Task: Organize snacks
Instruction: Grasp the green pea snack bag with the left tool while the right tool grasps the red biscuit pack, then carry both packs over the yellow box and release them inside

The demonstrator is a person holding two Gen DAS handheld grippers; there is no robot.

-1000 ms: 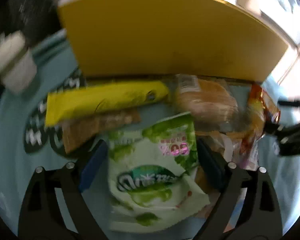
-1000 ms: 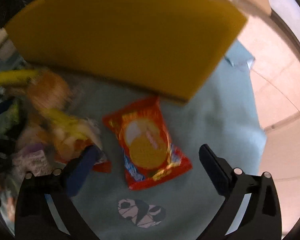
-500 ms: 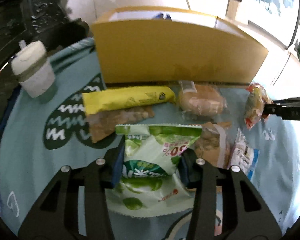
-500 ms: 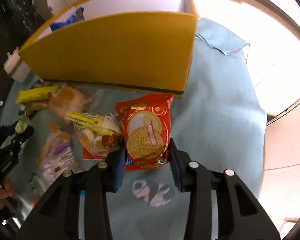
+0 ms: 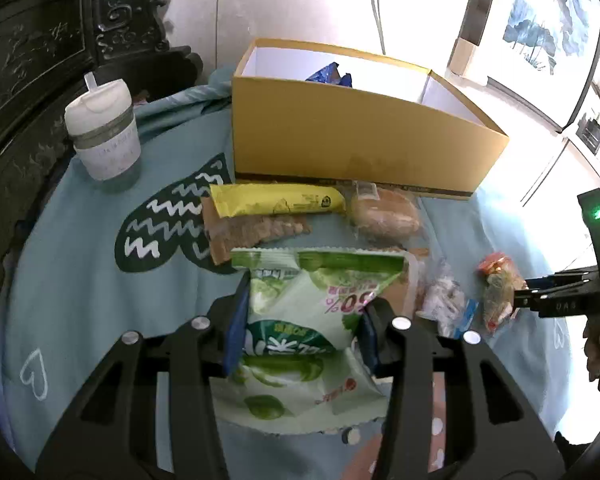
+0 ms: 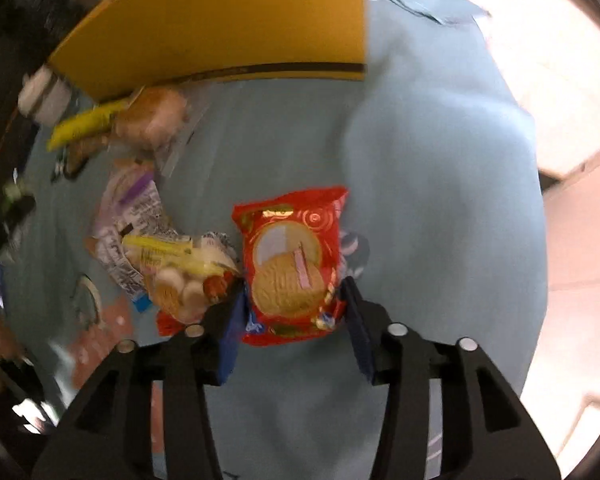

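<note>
My left gripper (image 5: 304,320) is shut on a green and white snack bag (image 5: 300,320) and holds it above the blue cloth. My right gripper (image 6: 292,316) is shut on a red biscuit pack (image 6: 292,264); it shows at the right edge of the left wrist view (image 5: 540,296). The open yellow box (image 5: 356,136) stands behind, with a blue packet (image 5: 330,74) inside; in the right wrist view the box (image 6: 228,28) is at the top. A yellow bar (image 5: 276,199), a brown cracker pack (image 5: 252,232) and a wrapped bun (image 5: 384,212) lie before the box.
A white lidded cup (image 5: 104,132) stands at the left on the blue cloth (image 5: 80,280). Dark carved furniture (image 5: 40,40) is behind it. More small snack packs (image 6: 172,272) lie left of the red pack. The cloth's edge (image 6: 536,208) runs at the right.
Both grippers closed on their packs and lifted them back from the box; the left one rose so the box's inside shows. The right view has swung and blurred.
</note>
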